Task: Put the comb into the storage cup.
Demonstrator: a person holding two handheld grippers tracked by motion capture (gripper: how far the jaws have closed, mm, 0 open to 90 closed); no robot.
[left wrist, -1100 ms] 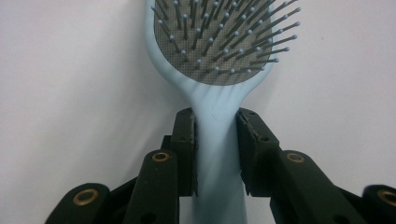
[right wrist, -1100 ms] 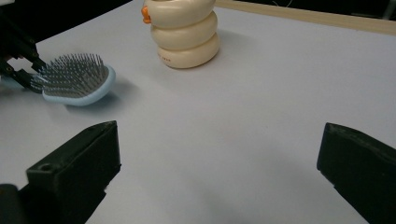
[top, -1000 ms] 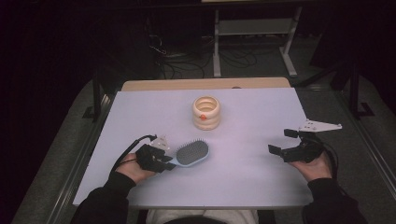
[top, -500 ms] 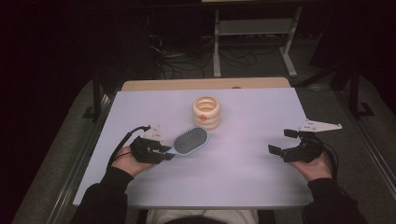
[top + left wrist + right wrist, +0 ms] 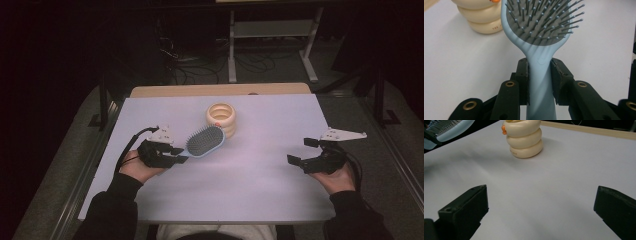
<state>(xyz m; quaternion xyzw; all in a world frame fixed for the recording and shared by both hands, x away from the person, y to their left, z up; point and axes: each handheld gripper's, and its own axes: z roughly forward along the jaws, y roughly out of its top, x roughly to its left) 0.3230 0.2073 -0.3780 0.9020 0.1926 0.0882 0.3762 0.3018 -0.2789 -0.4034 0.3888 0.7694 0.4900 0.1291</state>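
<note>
My left fingers [image 5: 176, 156] clamp the hairbrush [image 5: 205, 141] handle; its long axis points far-right toward the cream ringed pot [image 5: 222, 118]. My right fingers [image 5: 304, 152], apart, hover over the tabletop [image 5: 260, 190].

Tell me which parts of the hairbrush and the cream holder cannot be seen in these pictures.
- Hairbrush: handle end cut off by the left gripper view's bottom edge; its back faces away.
- Cream ringed holder: top cut off by the right gripper view's upper edge; small print on its base too small to read.
- Holder's inside: shadowed in the high view.
</note>
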